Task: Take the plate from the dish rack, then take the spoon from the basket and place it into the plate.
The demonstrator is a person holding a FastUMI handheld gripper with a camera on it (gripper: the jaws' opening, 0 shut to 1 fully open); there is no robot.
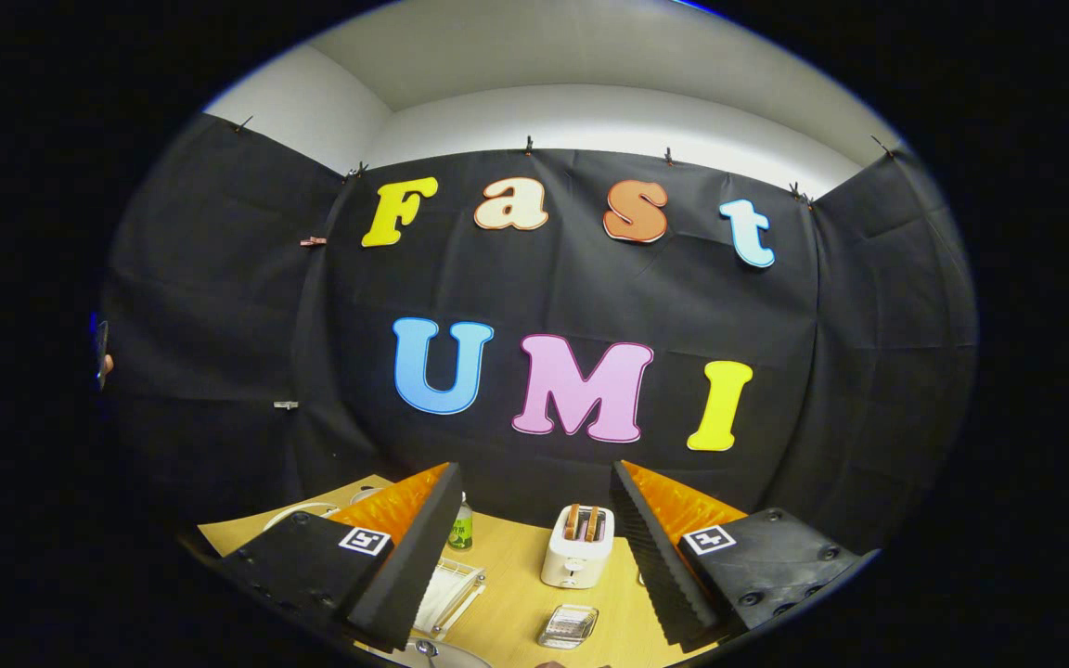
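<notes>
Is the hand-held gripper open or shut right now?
Open: the hand-held gripper has its fingers spread wide, with the toaster visible between them and nothing held.

the gripper [534,547] has its fingers spread wide apart with nothing between them, and their bases run out of sight below. the left finger [405,557] covers part of the dish rack [449,594], so whether a plate stands in it cannot be told. behind that finger a small bottle [461,529] shows only its upper part. a white curved rim [298,510] beyond the left finger is mostly hidden and cannot be identified. a round metal object [428,651] below the rack is cut off. the contents of the small clear tray [568,626] are too small to tell.
</notes>
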